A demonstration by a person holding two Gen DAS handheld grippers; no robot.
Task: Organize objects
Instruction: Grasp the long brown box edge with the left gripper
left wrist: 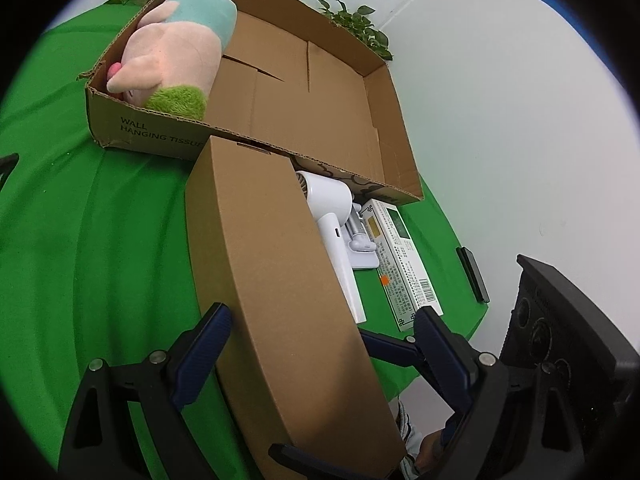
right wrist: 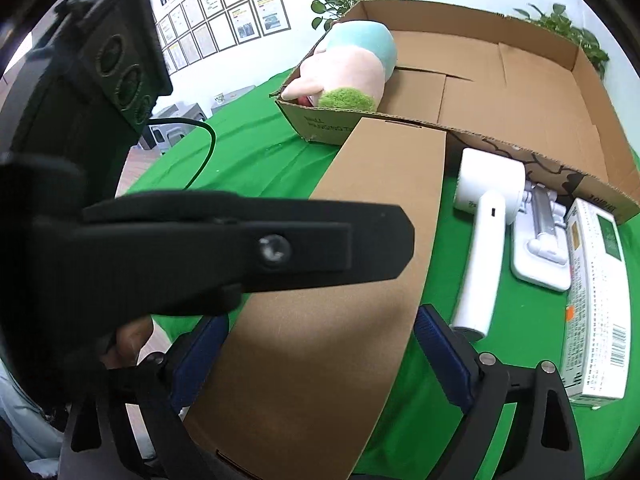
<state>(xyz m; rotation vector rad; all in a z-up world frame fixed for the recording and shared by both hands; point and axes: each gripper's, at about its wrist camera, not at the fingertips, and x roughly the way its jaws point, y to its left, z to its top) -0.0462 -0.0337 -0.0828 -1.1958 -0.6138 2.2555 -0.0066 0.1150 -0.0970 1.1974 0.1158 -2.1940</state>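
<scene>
The long flat brown box point(left wrist: 276, 288) lies on the green counter point(left wrist: 100, 248) with its far end touching the near wall of the open cardboard carton point(left wrist: 384, 120), and both the left tongs point(left wrist: 320, 344) and the right tongs point(right wrist: 320, 344) straddle its near end with their blue pads apart on either side; whether the pads press on it I cannot tell. Inside the carton, in its far left corner, lies a pink and teal plush toy point(left wrist: 180, 52). Just right of the brown box, in front of the carton, lie a white hair dryer point(right wrist: 486, 216), a white stand with a grey part point(right wrist: 540, 240), and a printed white carton point(right wrist: 596, 300), side by side.
</scene>
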